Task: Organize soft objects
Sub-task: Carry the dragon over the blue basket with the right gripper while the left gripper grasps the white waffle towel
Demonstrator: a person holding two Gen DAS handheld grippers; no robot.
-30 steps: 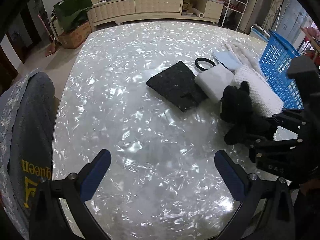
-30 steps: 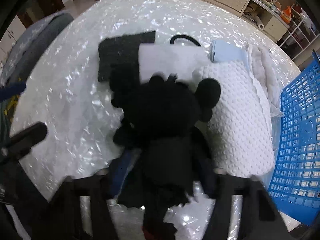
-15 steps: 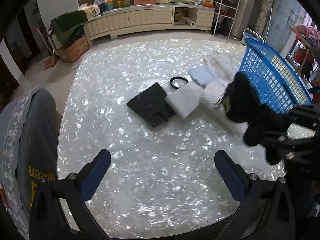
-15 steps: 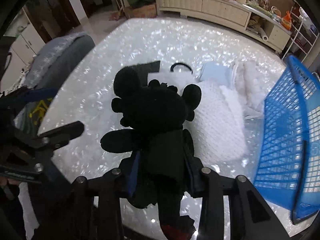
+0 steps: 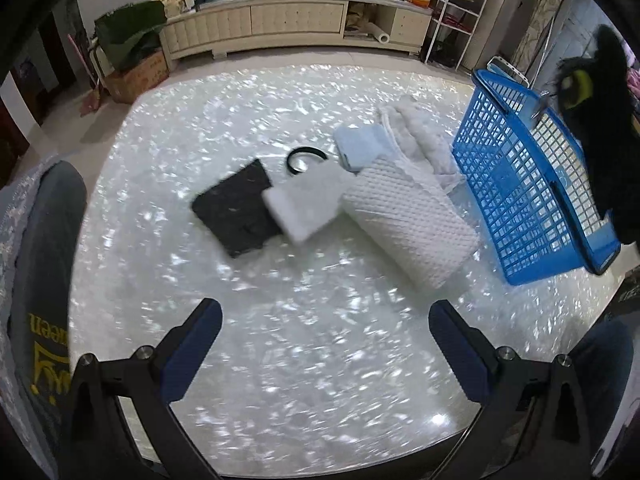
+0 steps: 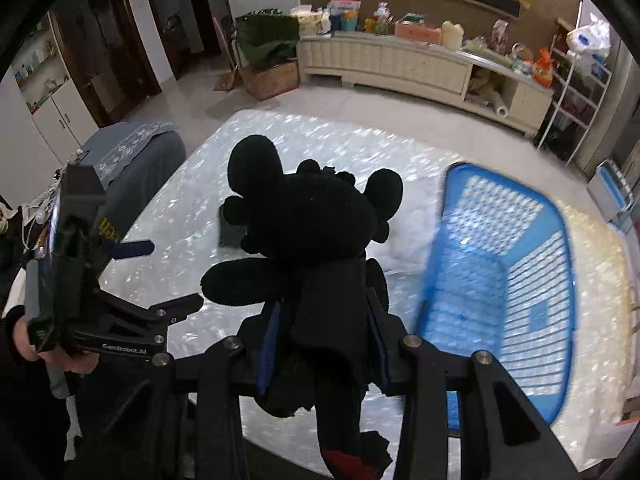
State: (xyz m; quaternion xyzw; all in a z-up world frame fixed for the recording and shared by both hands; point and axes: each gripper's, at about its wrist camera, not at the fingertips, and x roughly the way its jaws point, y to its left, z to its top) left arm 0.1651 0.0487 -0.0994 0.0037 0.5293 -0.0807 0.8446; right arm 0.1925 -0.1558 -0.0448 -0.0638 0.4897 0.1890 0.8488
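Note:
My right gripper is shut on a black plush toy, which hangs in the air just left of the empty blue basket. In the left wrist view the toy shows at the right edge, above the basket. My left gripper stands open over bare table with nothing between its fingers. On the table lie a black cloth, a white fluffy pad, a white knitted roll, a light blue cloth, a white fuzzy cloth and a black ring.
The shiny white table has its near edge just below my left gripper. A chair with a grey cover stands at its left side. A long cream sideboard lines the far wall. A hand holds the left gripper.
The right gripper has lifted the black plush toy off the table and carried it up beside the blue basket. The left gripper has risen and drawn back, still open.

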